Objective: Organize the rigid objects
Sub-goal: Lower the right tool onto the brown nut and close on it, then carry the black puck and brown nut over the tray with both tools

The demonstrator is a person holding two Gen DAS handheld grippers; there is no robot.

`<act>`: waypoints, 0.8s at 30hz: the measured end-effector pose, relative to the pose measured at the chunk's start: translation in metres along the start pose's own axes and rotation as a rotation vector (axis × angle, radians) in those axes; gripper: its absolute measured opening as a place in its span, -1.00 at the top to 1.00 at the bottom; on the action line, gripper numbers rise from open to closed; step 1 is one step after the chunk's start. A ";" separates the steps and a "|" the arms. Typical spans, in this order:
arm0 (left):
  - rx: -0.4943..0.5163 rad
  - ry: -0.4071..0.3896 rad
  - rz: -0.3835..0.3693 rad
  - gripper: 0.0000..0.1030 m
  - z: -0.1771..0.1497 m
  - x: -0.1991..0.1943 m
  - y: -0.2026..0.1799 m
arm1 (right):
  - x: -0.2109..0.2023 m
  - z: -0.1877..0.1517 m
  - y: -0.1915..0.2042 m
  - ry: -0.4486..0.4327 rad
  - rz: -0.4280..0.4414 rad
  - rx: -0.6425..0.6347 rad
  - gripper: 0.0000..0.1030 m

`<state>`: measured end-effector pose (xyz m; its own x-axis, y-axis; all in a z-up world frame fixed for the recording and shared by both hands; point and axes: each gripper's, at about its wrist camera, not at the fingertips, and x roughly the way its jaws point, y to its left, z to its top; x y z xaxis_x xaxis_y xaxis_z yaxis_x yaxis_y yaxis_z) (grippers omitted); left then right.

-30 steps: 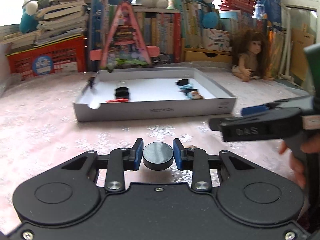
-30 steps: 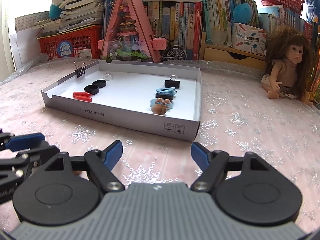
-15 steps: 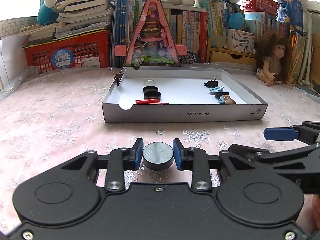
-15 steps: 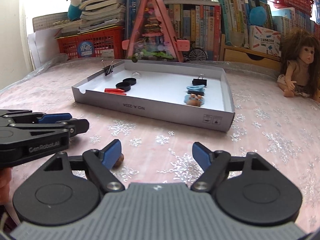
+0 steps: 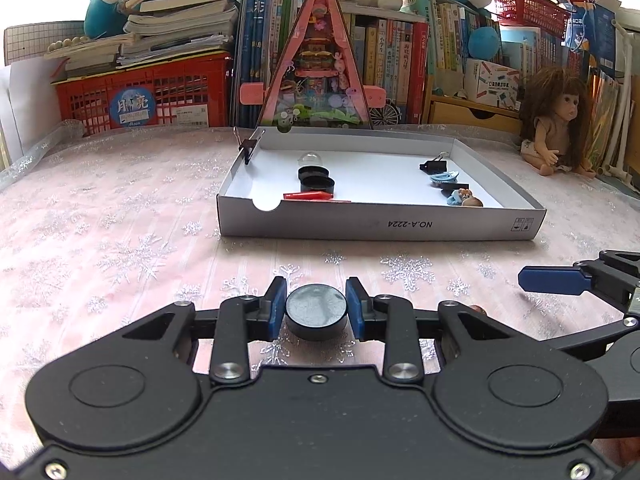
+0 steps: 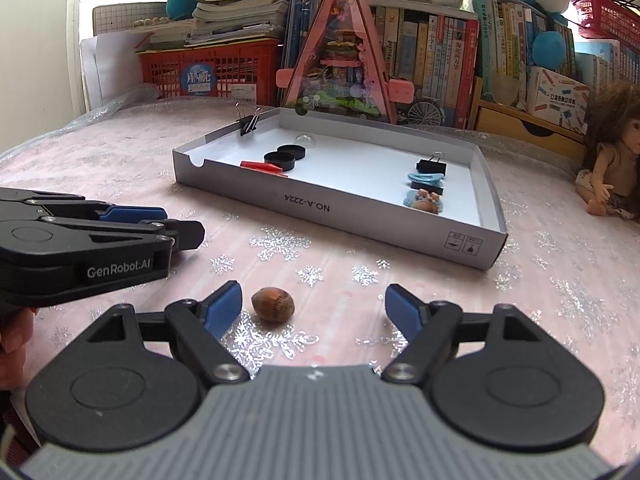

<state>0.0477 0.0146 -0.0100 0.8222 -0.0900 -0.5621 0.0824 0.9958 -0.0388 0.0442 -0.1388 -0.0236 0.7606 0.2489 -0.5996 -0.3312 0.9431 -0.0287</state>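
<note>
Pinching a black disc (image 5: pixel 316 312) across its rim above the desk (image 5: pixel 120 240), the left tool (image 5: pixel 316 310) is judged secure on this stiff, light, smooth piece, while the right tool (image 6: pixel 314 306) is spread around a small nut (image 6: pixel 273 304).

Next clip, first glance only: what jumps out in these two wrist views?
The left gripper is shut on a black round disc over the pink snowflake cloth. The right gripper is open, with a small brown nut-like piece lying on the cloth between its fingers. Beyond both sits a shallow white box with two similar black discs inside.
</note>
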 end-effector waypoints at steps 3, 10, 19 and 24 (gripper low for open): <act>-0.002 0.007 -0.001 0.42 -0.002 0.002 0.000 | 0.002 -0.002 0.002 0.001 0.006 -0.010 -0.68; 0.013 0.009 -0.003 0.42 -0.006 0.003 -0.002 | 0.003 -0.003 0.003 -0.006 0.028 -0.025 -0.47; 0.028 0.003 -0.003 0.42 -0.008 0.003 -0.004 | -0.003 -0.006 0.006 -0.021 0.049 -0.050 0.15; 0.032 0.001 -0.002 0.42 -0.008 0.003 -0.006 | -0.005 -0.006 0.003 -0.024 0.054 -0.037 0.47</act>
<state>0.0450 0.0088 -0.0178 0.8214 -0.0917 -0.5630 0.1018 0.9947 -0.0136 0.0362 -0.1386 -0.0254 0.7540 0.3043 -0.5821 -0.3920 0.9196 -0.0272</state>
